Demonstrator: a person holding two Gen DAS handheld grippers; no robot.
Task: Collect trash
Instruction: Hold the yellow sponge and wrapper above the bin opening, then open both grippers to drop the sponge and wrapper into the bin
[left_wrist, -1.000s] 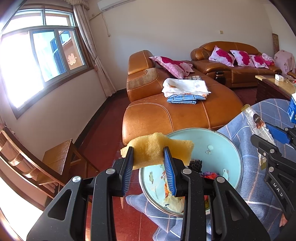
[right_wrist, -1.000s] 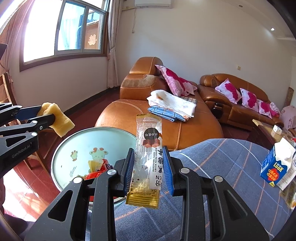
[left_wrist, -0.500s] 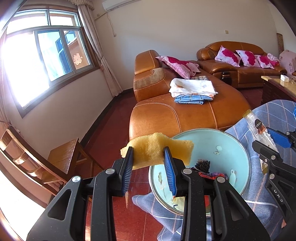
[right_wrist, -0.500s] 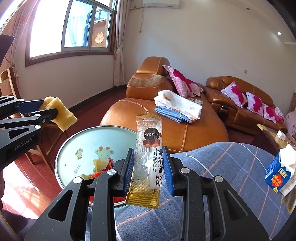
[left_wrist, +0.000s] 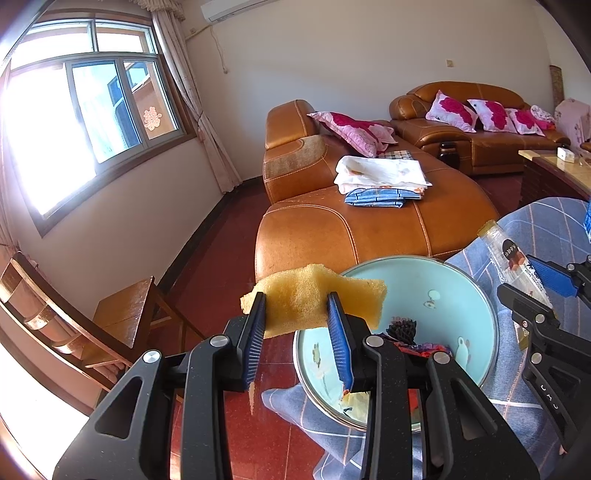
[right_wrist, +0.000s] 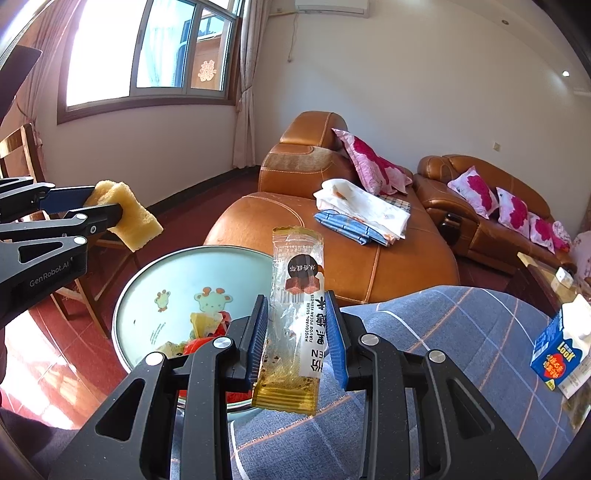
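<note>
Releasing over the bowl's middle is advised. Seen from the left wrist, a yellow porous sponge piece (left_wrist: 314, 299) is clamped in the left tool (left_wrist: 295, 314), held above the near rim of the pale-blue enamel bowl (left_wrist: 458, 295). Seen from the right wrist, a clear-and-gold plastic snack wrapper (right_wrist: 295, 317) is pinched upright in the right tool (right_wrist: 295, 325), just right of the bowl on the blue checked desk cloth (right_wrist: 461, 332).
</note>
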